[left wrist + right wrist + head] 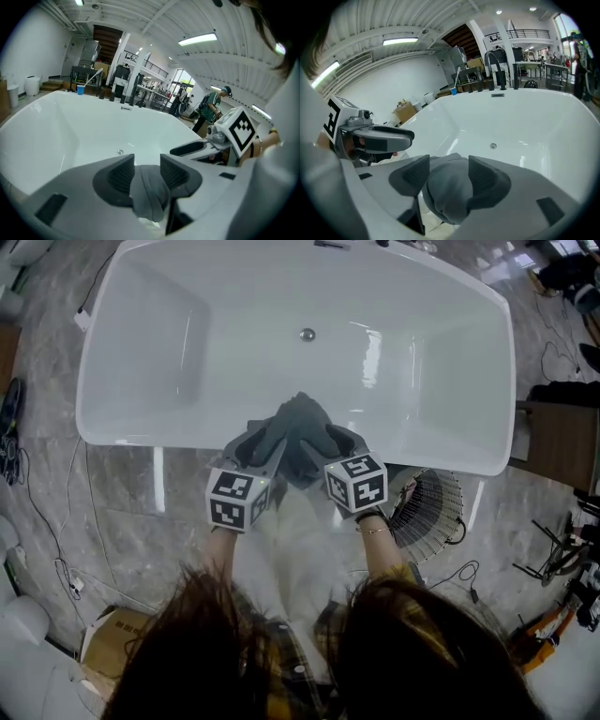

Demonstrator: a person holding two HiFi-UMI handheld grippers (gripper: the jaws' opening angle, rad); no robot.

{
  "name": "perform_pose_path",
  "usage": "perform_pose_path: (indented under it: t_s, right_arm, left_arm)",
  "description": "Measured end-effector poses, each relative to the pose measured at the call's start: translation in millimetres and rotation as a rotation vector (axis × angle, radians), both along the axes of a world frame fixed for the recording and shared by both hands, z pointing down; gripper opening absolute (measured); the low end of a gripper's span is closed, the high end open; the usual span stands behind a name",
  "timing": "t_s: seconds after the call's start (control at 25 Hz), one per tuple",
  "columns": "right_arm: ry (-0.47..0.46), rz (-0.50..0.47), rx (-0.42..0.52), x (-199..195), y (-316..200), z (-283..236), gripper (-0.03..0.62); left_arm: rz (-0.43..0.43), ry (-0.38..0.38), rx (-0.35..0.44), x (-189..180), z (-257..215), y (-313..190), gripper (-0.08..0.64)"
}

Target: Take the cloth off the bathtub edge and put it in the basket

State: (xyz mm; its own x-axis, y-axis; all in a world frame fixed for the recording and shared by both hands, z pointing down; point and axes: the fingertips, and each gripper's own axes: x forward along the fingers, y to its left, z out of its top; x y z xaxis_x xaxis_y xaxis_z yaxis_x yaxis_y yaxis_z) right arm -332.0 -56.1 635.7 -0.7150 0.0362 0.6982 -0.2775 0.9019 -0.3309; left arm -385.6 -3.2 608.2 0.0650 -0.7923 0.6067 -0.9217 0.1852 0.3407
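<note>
In the head view the dark grey cloth lies over the white bathtub's near rim at 6 o'clock. Its long axis runs from 12 to 6 o'clock, across the rim, with its bunched upper end pointing at the drain. Its lower end is hidden behind the 2 marker cubes. The left gripper flanks the cloth at 9 o'clock and the right gripper at 3 o'clock, but this view does not show their jaws plainly. The basket, dark and ribbed, stands on the floor at 4 o'clock, half covered by the rim and the person's right arm. The person's hair blocks the bottom, and the tub fittings are cut off at 12 o'clock. The floor is grey veined stone with cables and a cardboard box at 8 o'clock. In the left gripper view the jaws stand apart and unclenched, with a fold of cloth hanging between the ribbed pads, its bottom cut off by the gripper body. In the right gripper view the jaws are spread wider and also unclenched. The cloth fills the gap as a rounded bulge, and the tub basin lies beyond. Behind is an open workshop hall with ceiling lights, tables and distant people.
</note>
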Motion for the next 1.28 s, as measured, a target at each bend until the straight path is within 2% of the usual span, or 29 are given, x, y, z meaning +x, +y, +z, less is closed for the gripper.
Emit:
perform_pose_path:
  t_s: [0.24, 0.6, 0.88, 1.08, 1.28]
  right_arm:
    - [0.03, 0.003, -0.009, 10.9, 8.0, 29.1, 0.32]
    - [0.12, 0.021, -0.033, 30.7, 3.9, 66.7, 0.357]
    - [0.164, 0.035, -0.068, 34.2, 2.9, 87.0, 0.368]
    - [0.175, 0.02, -0.093, 31.7, 4.4, 93.6, 0.368]
    - [0.198, -0.019, -0.119, 27.7, 7.0, 96.7, 0.367]
  left_arm:
    - [-0.007, 0.003, -0.069, 4.1, 31.8, 15.0, 0.222]
    - [-0.051, 0.044, -0.189, 12.0, 86.2, 45.4, 0.322]
    - [-0.085, 0.045, -0.244, 11.4, 112.9, 53.6, 0.337]
    - [-0.077, 0.007, -0.259, 13.1, 114.6, 49.3, 0.337]
    - [-0.052, 0.01, -0.266, 16.7, 114.9, 42.0, 0.336]
